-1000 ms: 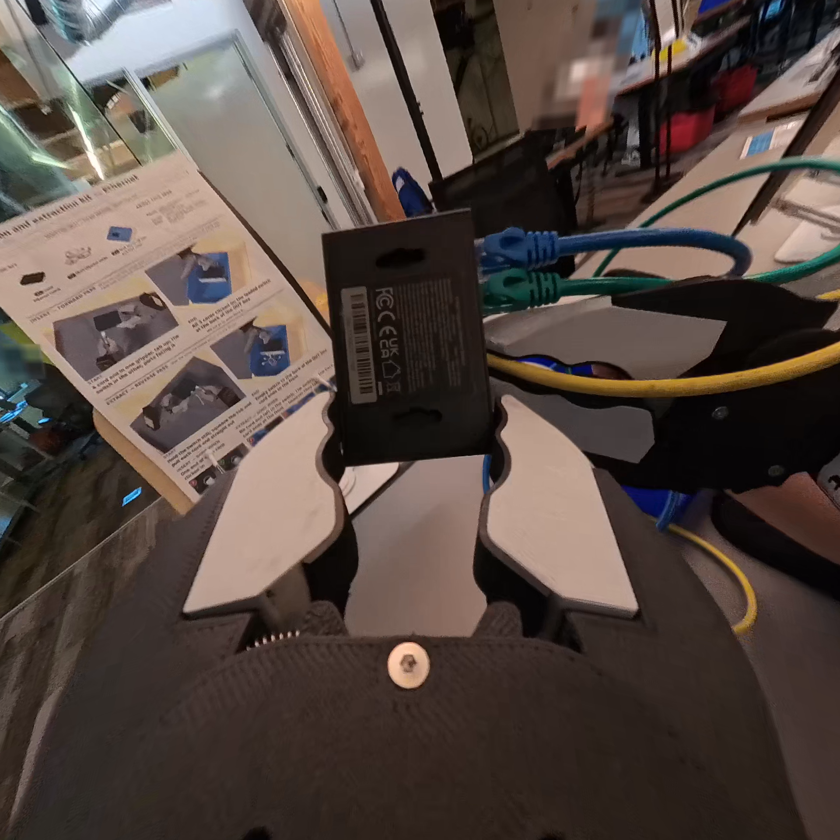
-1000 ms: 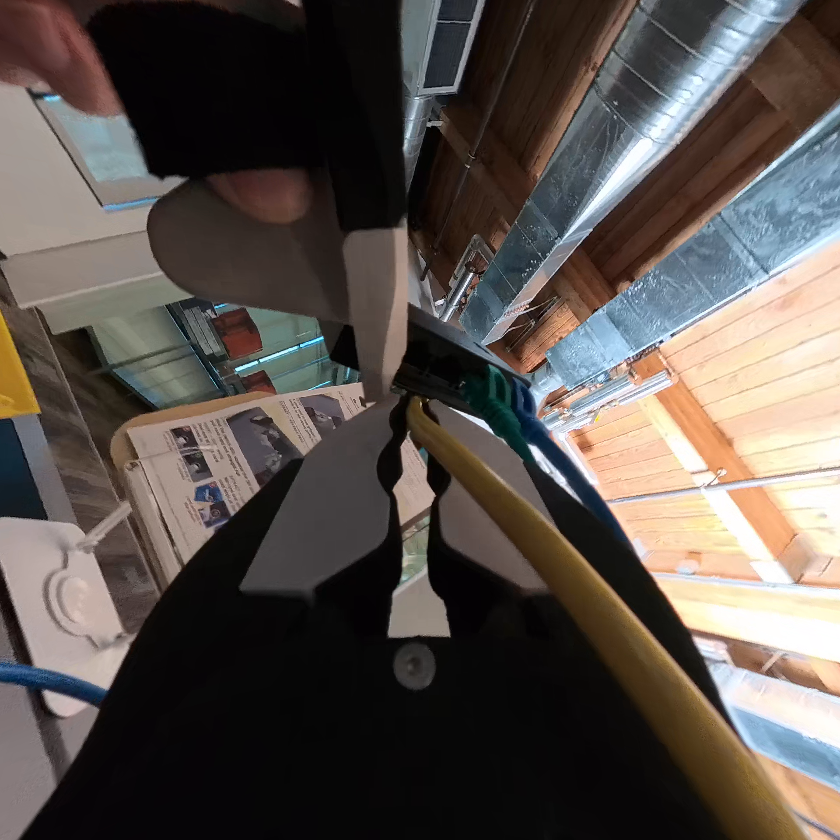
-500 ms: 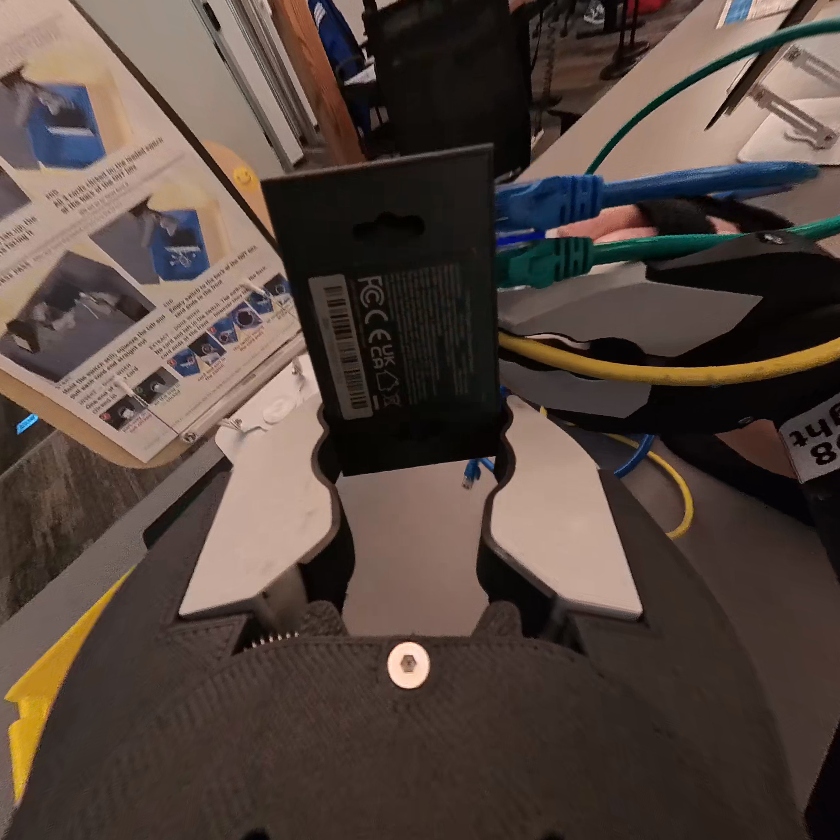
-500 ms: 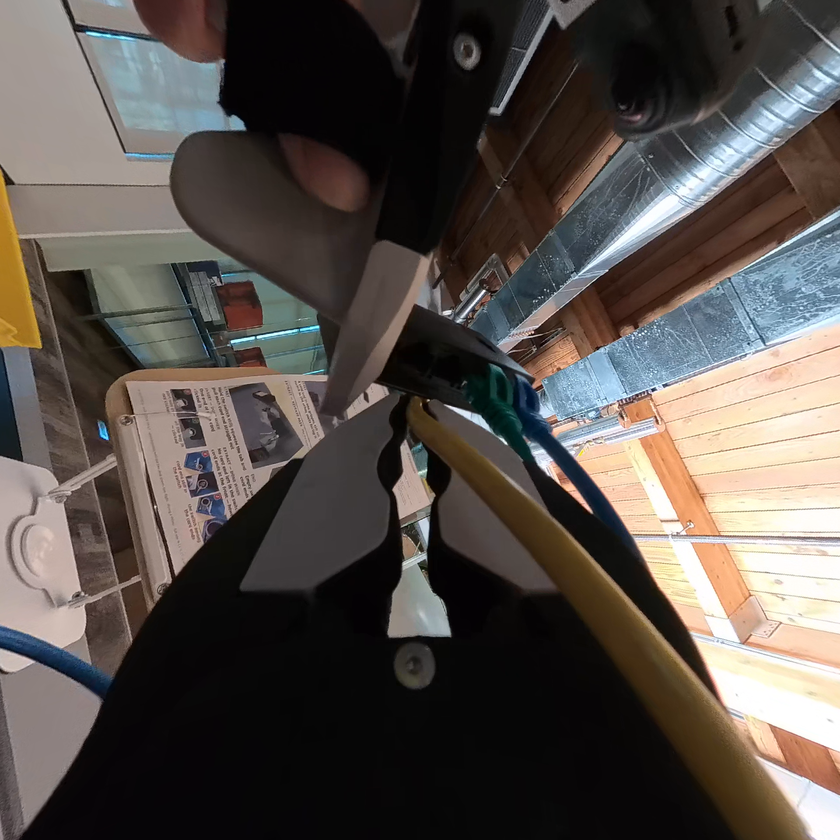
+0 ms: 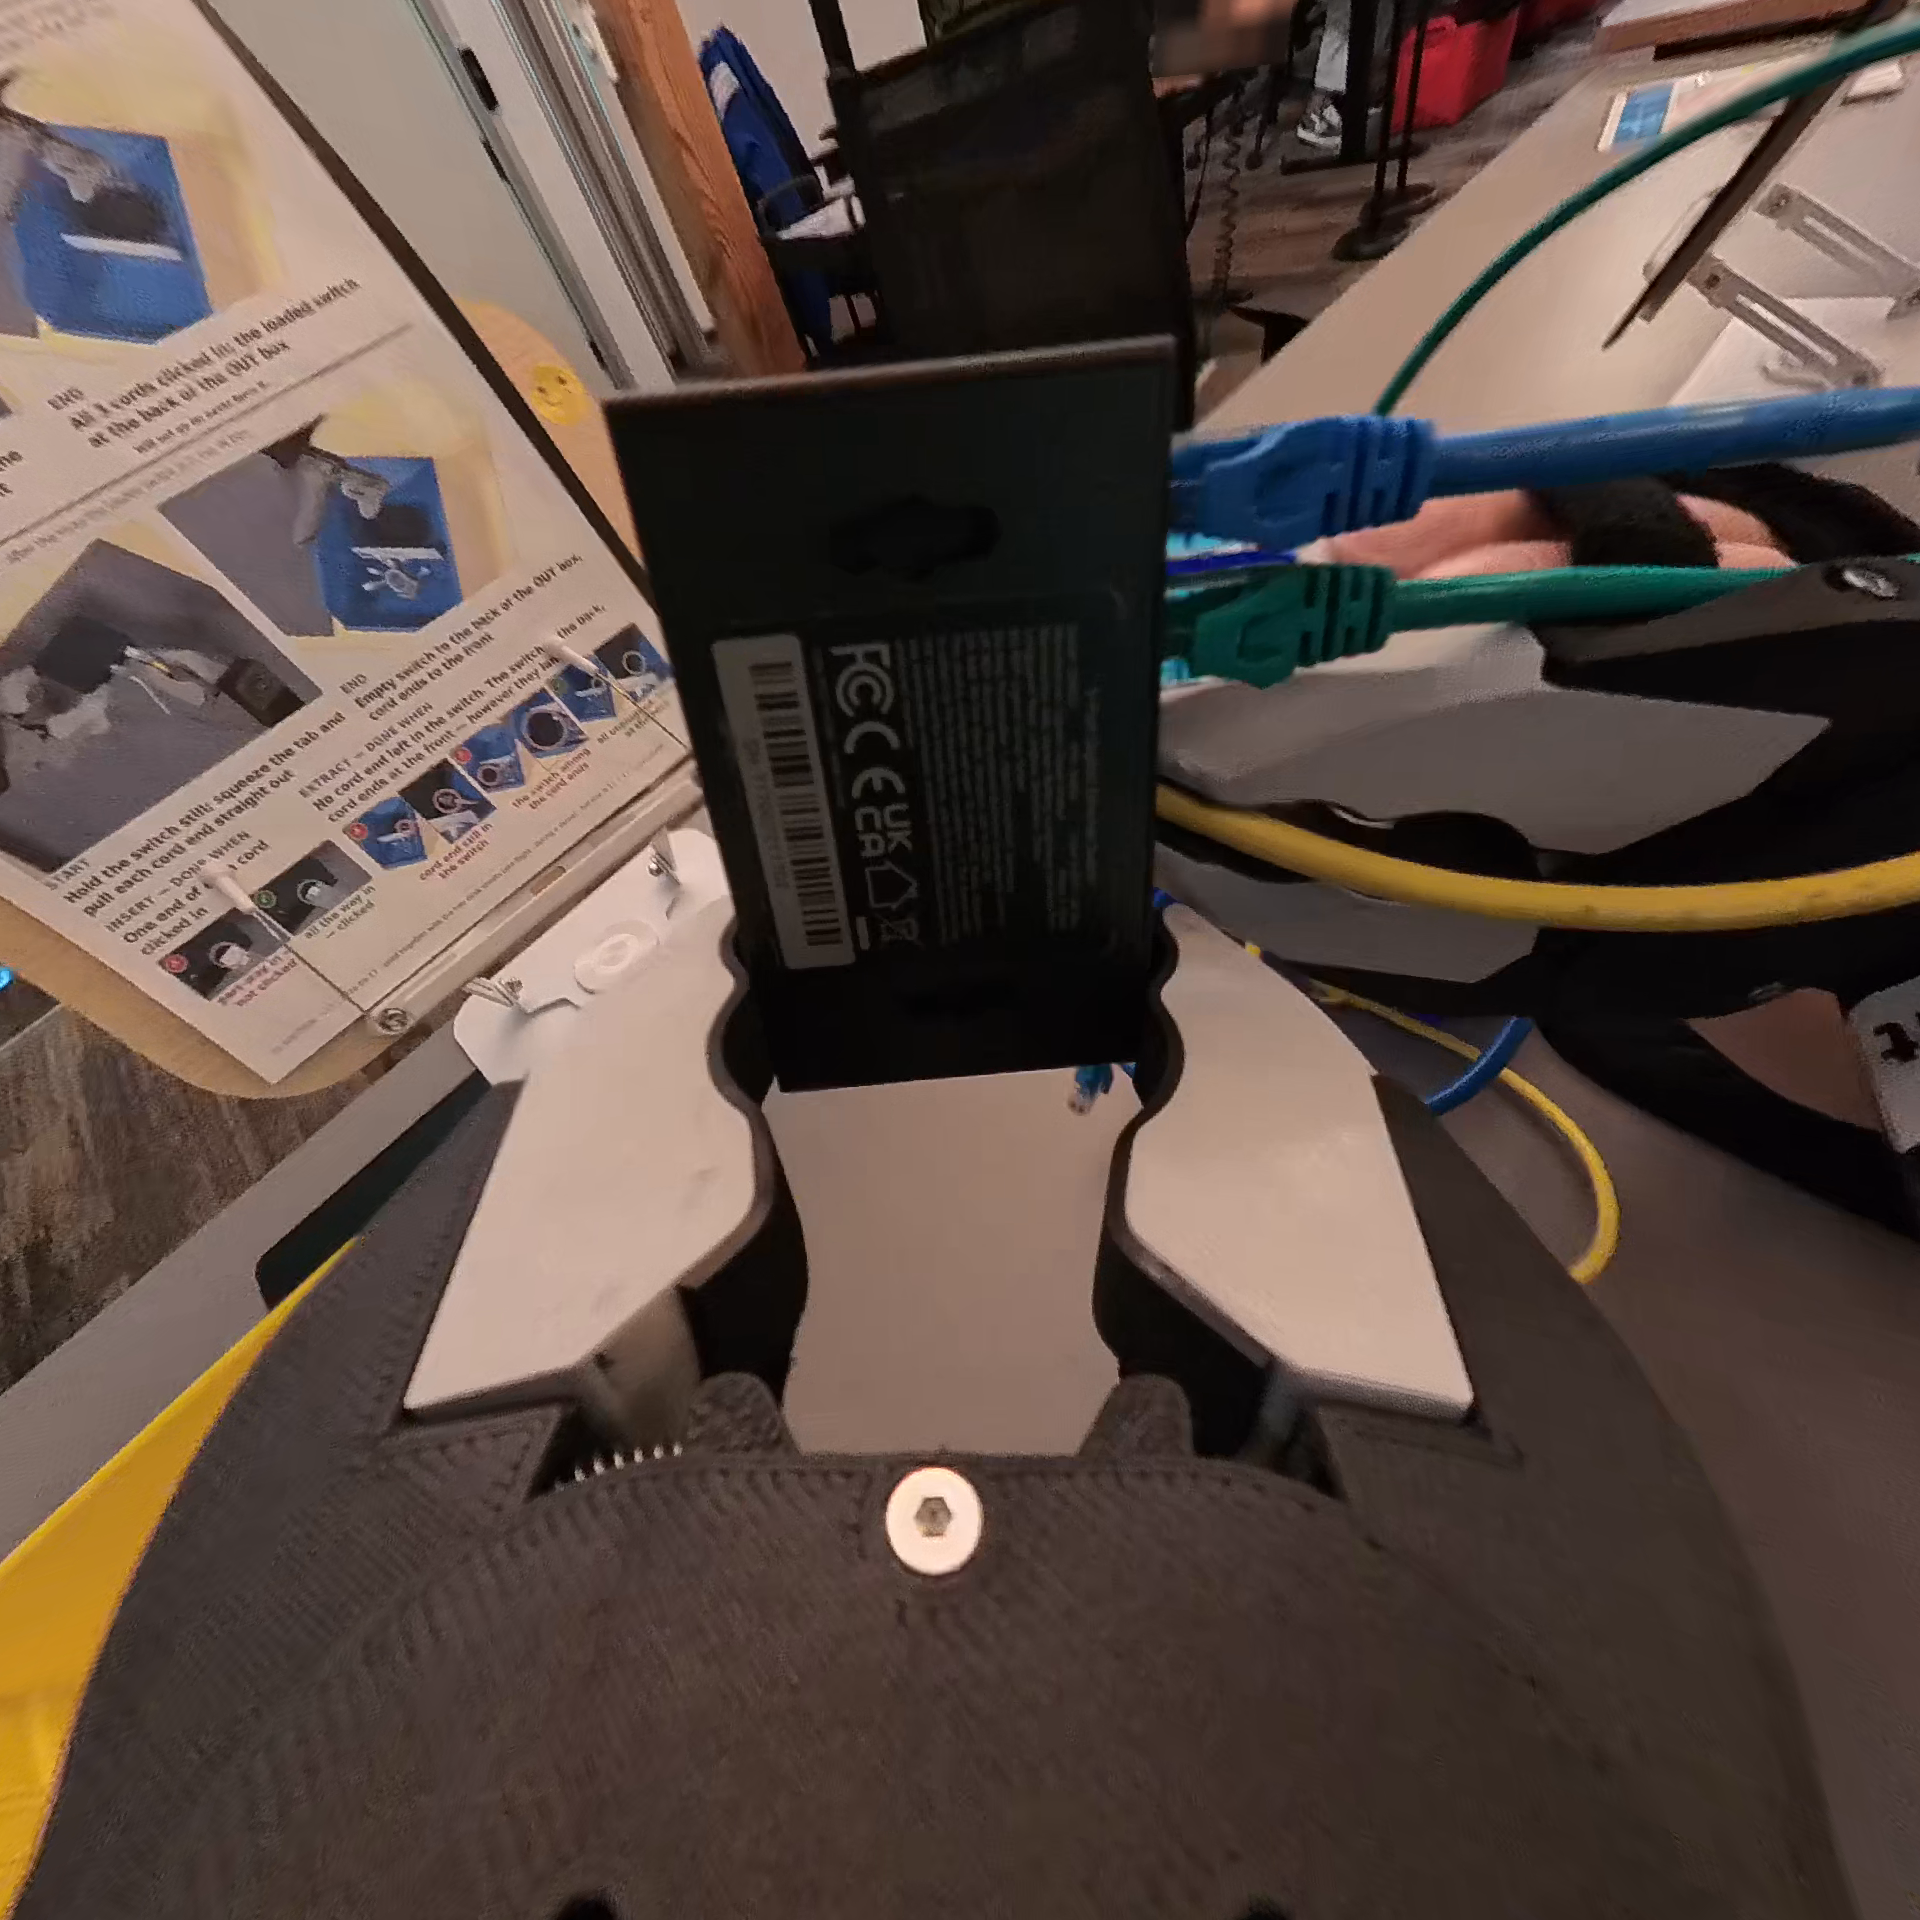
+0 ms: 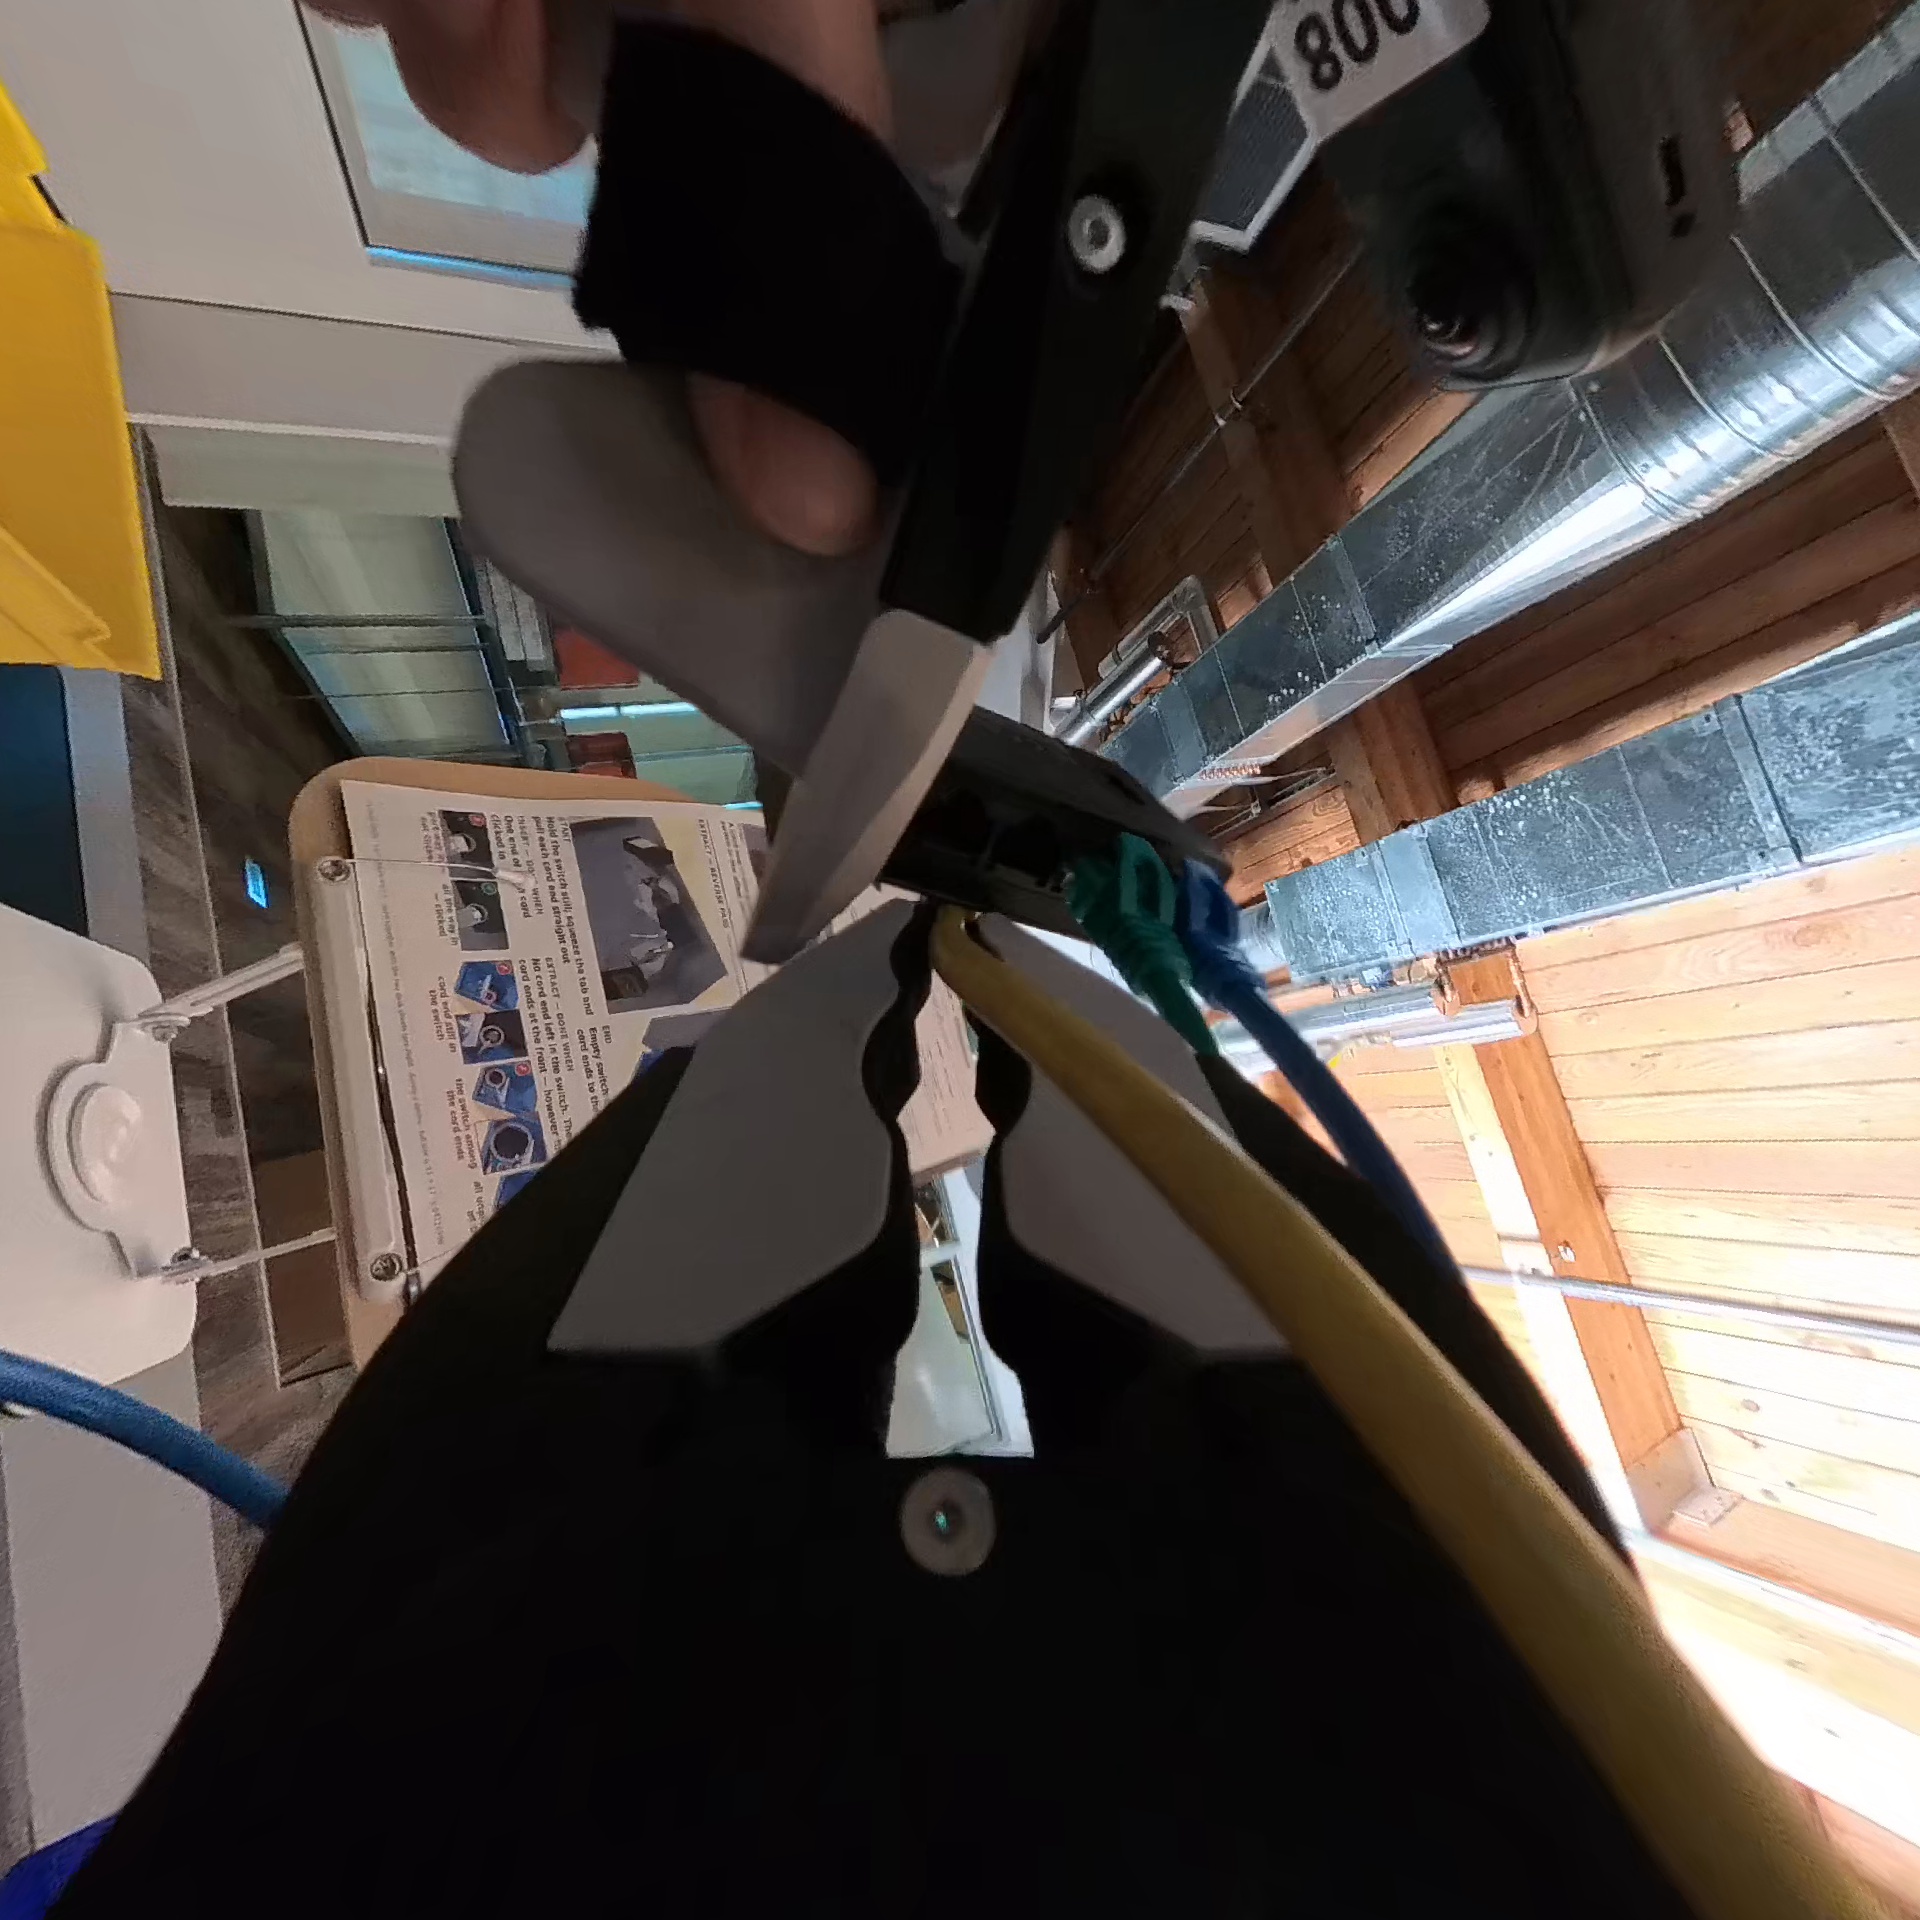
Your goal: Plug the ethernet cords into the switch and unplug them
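L gripper (image 5: 951, 1023) is clenched on the bottom edge of the black switch (image 5: 914, 707), holding it upright in the air above the grey table (image 5: 935, 1247), underside toward the L wrist cam. That underside carries a barcode sticker (image 5: 792, 800) plus printed compliance marks; wording not given here. Only the L view shows all 3 cords reaching the switch's right edge: blue cord (image 5: 1382, 478) on top and green cord (image 5: 1309, 623) below it are both plugged in, and the yellow cord (image 5: 1455, 883) runs lower between the R gripper's fingers (image 5: 1455, 748); its plug end is hidden there. The R wrist view looks up from below, showing what the L cannot: R gripper (image 6: 940, 940) is closed on the yellow cord (image 6: 1195, 1164) right at the port face of the switch (image 6: 1018, 831), beside the green (image 6: 1132, 914) and blue (image 6: 1216, 935) plugs; whether the yellow plug is seated in its port I can't tell. It also shows the L gripper's fingers (image 6: 852, 769) from the side, a person's hand (image 6: 800, 488) on them, and a numbered tag (image 6: 1351, 52) at the frame top. An instruction sheet (image 5: 260, 675) on a wooden board stands at the table's far left edge. A loose blue plug (image 5: 1086, 1086) and slack yellow loop (image 5: 1579, 1205) lie on the table under the switch; open table to the near side.
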The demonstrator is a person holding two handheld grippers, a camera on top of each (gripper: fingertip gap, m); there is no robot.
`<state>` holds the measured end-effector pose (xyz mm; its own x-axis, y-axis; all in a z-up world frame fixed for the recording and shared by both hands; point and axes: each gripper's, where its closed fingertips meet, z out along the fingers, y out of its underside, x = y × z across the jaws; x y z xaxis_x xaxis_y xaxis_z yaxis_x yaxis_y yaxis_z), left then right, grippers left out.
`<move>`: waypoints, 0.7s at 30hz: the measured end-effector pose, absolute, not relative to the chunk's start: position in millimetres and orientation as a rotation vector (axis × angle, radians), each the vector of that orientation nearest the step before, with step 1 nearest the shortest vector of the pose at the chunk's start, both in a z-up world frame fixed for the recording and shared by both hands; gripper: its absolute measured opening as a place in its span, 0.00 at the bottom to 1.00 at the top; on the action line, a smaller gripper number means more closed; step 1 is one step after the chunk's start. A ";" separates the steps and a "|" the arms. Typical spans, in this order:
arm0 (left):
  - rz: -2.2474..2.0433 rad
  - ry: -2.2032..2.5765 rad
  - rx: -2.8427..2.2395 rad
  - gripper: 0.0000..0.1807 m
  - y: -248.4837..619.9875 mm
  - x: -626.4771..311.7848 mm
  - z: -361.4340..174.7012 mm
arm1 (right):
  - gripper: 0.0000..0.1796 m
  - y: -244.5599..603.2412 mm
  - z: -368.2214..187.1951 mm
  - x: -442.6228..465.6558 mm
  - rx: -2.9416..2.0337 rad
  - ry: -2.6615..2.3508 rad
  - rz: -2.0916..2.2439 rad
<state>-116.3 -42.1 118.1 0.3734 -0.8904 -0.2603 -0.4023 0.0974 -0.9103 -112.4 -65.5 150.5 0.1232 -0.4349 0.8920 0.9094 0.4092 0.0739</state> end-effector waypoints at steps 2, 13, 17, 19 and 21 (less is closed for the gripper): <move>-0.570 1.197 -1.482 0.38 -40.3 -117.0 120.4 | 0.03 -64.5 148.5 -113.3 -0.576 -1.034 -1.063; -0.646 1.117 -1.308 0.36 -31.7 -115.0 122.3 | 0.03 -57.3 143.4 -112.7 -0.575 -1.071 -1.125; -0.706 1.091 -1.248 0.36 -31.8 -110.8 122.0 | 0.03 -58.2 146.6 -110.1 -0.567 -1.068 -1.169; -0.741 1.082 -1.256 0.36 -29.4 -109.4 118.5 | 0.03 -54.8 143.8 -108.5 -0.564 -1.079 -1.188; -0.753 1.093 -1.307 0.37 -25.0 -107.6 108.6 | 0.03 -50.2 138.8 -108.1 -0.566 -1.093 -1.197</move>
<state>-107.6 -25.0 108.6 0.3459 -0.9173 -0.1971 -0.1433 0.1560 -0.9773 -108.1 -50.2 138.8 -0.0212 -0.4491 0.8932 0.9302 0.3186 0.1823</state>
